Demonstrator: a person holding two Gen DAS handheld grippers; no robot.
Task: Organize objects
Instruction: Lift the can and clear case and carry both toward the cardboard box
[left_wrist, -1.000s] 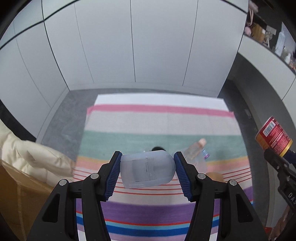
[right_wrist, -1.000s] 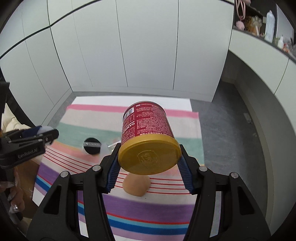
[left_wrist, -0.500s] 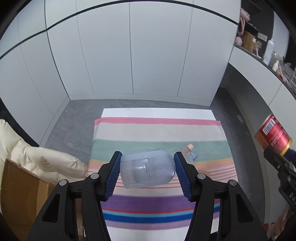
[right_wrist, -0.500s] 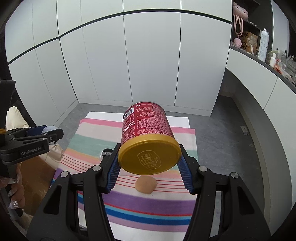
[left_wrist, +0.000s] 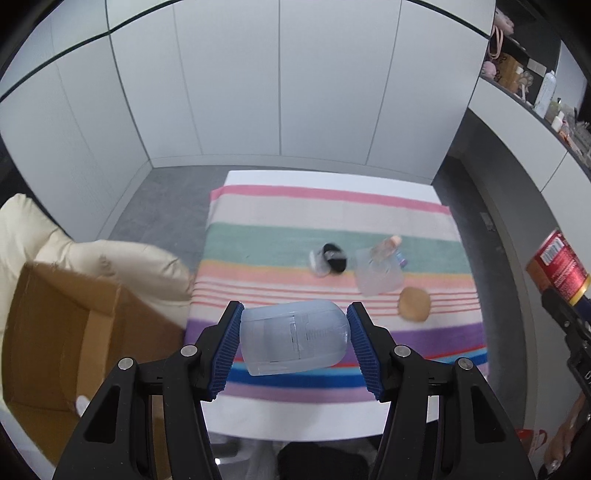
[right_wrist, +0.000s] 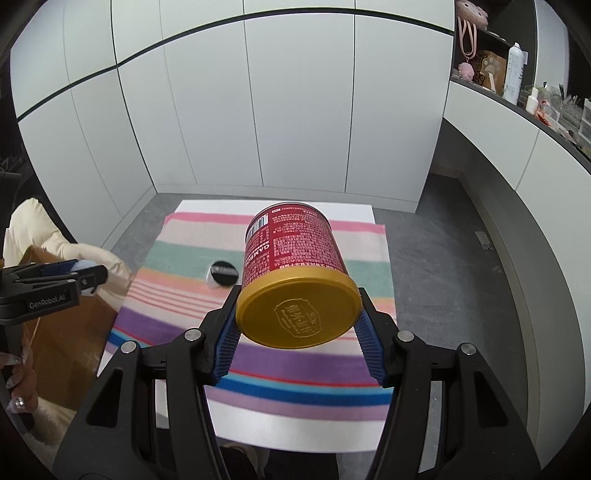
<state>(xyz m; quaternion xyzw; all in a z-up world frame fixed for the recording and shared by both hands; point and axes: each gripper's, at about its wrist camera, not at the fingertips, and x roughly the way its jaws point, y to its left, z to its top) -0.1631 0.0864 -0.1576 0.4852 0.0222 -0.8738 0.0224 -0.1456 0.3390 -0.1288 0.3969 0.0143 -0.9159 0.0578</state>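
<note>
My left gripper is shut on a pale translucent plastic container, held sideways in the air over the near end of a striped cloth. My right gripper is shut on a red can with a gold lid, lid toward the camera; the same can shows at the right edge of the left wrist view. On the cloth lie a black-capped jar, a clear bottle with a peach cap and a tan round piece. An open cardboard box stands left of the table.
A cream padded jacket lies draped by the box. White cupboard doors close the far side. A shelf at the upper right carries bottles and small items. Grey floor surrounds the table. A hand holds the left gripper.
Both grippers have risen and drawn back from the cloth with their loads. The whole striped cloth, the cardboard box and the jacket have come into view.
</note>
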